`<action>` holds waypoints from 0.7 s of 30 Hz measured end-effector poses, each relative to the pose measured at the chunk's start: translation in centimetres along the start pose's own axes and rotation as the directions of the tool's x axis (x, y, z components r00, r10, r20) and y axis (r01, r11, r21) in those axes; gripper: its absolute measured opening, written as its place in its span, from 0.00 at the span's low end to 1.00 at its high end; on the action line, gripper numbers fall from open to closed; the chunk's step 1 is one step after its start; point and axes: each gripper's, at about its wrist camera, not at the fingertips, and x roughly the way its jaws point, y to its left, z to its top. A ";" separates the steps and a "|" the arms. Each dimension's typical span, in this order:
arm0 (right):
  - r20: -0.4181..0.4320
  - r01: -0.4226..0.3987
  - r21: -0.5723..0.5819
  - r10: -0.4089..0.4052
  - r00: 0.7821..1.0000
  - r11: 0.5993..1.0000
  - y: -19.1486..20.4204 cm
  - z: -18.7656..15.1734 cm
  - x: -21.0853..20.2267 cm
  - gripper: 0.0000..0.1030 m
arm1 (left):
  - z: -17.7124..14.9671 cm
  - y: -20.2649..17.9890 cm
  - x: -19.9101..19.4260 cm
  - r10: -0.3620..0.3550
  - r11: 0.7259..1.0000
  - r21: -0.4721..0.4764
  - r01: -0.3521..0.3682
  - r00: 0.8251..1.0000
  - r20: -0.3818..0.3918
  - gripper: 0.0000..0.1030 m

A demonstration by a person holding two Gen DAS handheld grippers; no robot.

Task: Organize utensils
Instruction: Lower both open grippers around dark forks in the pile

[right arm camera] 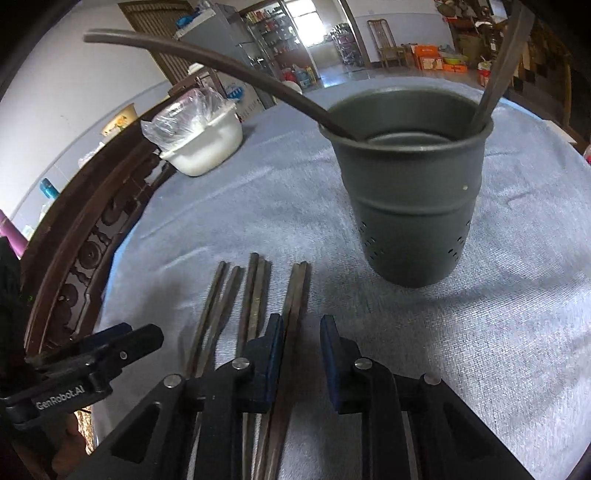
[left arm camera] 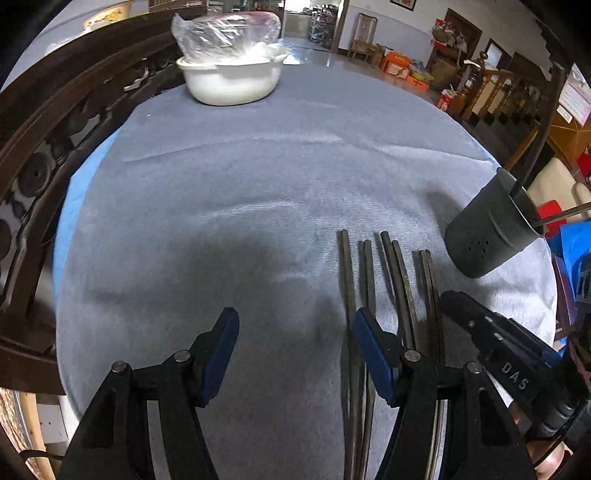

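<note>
A large room with white walls, seen around a cloth-covered table

Daylight is coming through a bright doorway (right arm camera: 308, 20) at the far end and is shining on the glossy floor (left arm camera: 314, 55). A wooden chair (left arm camera: 364, 35) is standing by the white wall (right arm camera: 55, 92), orange boxes (left arm camera: 397, 64) are lying near it, and a dark carved wooden rail (left arm camera: 55, 122) is running along the table's left side.

Chopsticks (right arm camera: 255, 295) near ends hidden under right gripper (right arm camera: 303, 354) fingers. Two sticks' lower ends lost inside holder (right arm camera: 410, 206); right stick's top cut by frame edge. Bowl (left arm camera: 231, 83) contents blurred behind plastic wrap.
</note>
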 end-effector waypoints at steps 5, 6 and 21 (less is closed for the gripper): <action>-0.002 0.019 -0.027 -0.019 1.000 0.999 0.7 0.3 0.5 0.23 | 0.6 -0.1 1.4 -0.028 1.000 0.000 0.028 0.999 -0.044 0.64; -0.004 0.020 -0.031 -0.020 1.000 0.999 0.8 0.3 0.5 0.23 | 0.6 -0.2 1.6 -0.033 0.999 0.000 0.034 0.998 -0.048 0.64; -0.020 0.047 -0.040 -0.048 0.999 0.998 1.0 0.7 0.6 0.18 | 1.3 -0.3 2.9 -0.043 0.999 0.011 0.044 0.995 -0.093 0.64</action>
